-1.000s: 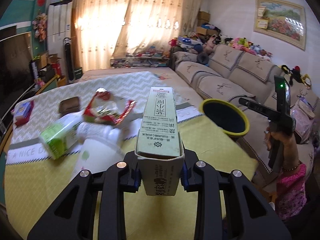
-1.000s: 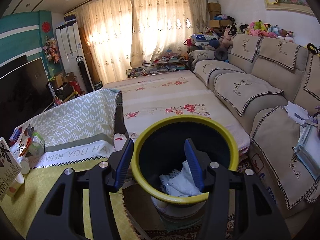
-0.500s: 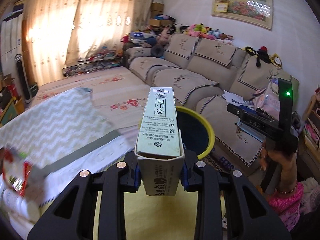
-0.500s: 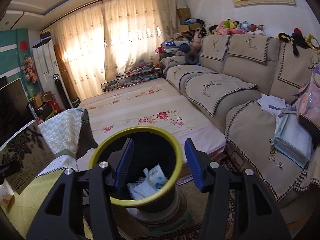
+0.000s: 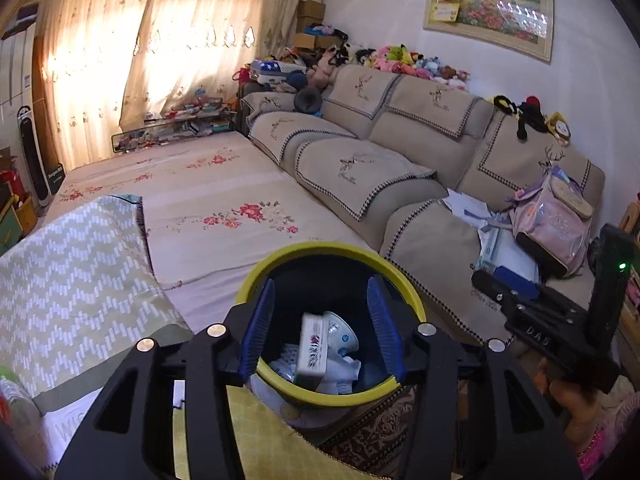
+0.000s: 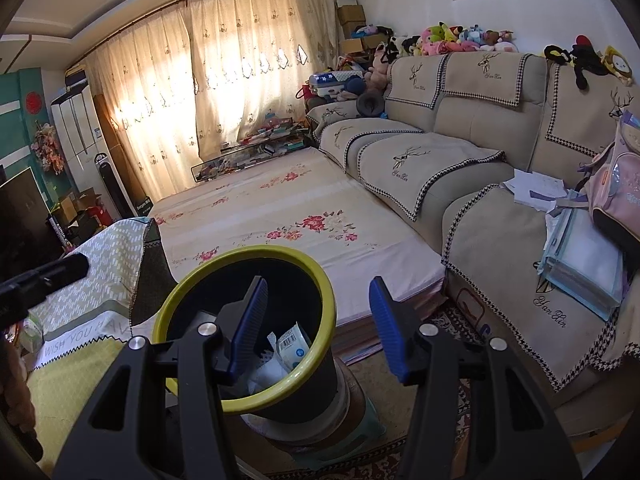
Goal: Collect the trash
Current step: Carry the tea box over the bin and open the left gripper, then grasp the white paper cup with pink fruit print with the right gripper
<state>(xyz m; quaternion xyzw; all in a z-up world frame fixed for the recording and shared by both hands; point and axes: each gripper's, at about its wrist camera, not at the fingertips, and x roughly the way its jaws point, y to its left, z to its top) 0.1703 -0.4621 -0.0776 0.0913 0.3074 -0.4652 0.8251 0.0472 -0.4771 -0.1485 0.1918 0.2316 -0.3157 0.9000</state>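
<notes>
The yellow-rimmed dark bin (image 5: 332, 246) stands just past the table's corner. My left gripper (image 5: 320, 300) hangs right over its mouth with its jaws opening and nothing between them. A white carton with a flower print (image 5: 310, 350) lies inside the bin on white wrappers and a paper cup (image 5: 342, 334). In the right wrist view the bin (image 6: 248, 250) sits low and left, with a barcoded packet (image 6: 292, 346) inside. My right gripper (image 6: 318, 292) is open and empty, its left finger over the bin and its right finger beyond the rim. It also shows at the right (image 5: 486, 282).
A table with yellow cloth (image 5: 248, 420) and a chevron cover (image 5: 72, 272) lies to the left. A floral mattress (image 5: 224, 200) lies behind the bin. The sofa (image 5: 360, 168) on the right holds papers and a pink backpack (image 5: 556, 216). A patterned rug lies under the bin.
My left gripper swung right from the table to over the bin, opened, and the carton it held now lies inside. My right gripper shifted right, so the bin sits further left.
</notes>
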